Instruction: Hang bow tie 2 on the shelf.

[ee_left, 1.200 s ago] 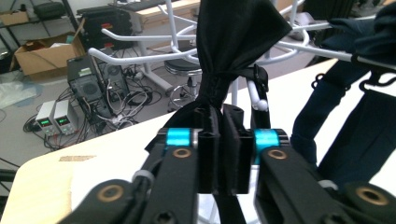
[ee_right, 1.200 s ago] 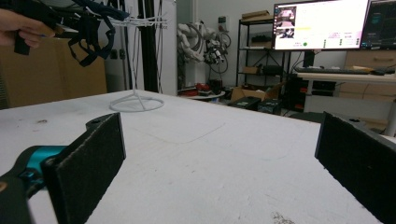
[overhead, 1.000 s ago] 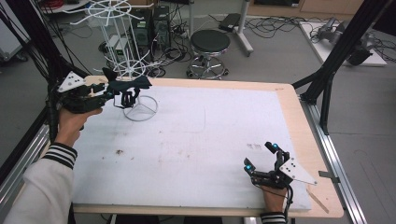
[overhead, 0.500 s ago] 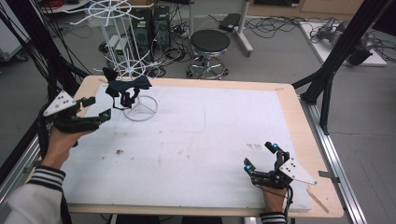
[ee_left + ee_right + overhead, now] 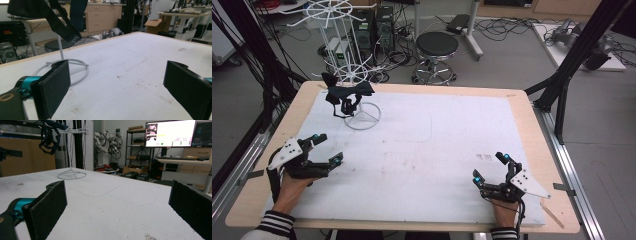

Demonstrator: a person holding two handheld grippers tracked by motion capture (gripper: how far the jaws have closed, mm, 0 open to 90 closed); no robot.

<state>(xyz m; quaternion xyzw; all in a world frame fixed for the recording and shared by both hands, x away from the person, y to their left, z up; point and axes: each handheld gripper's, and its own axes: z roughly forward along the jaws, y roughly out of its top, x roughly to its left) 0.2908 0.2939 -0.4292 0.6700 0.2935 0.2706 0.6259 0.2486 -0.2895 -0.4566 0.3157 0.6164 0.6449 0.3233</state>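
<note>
the high view shows both grippers low at the near edge of the table (image 5: 522, 107): the left gripper (image 5: 326, 150) at the near left, the right gripper (image 5: 491, 167) at the near right, each hand behind it and flat on the mat. the left jaws have just been opening and stand spread with nothing between them; the right jaws are spread too. the black strap (image 5: 346, 93) hangs on the white rack (image 5: 362, 119) at the far left, well apart from both. the left gripper view shows the rack's ring base (image 5: 75, 65) close ahead; the right gripper view shows the rack (image 5: 72, 173) far off and a monitor (image 5: 170, 133).

Both tools (image 5: 326, 148) (image 5: 490, 167) agape, low
</note>
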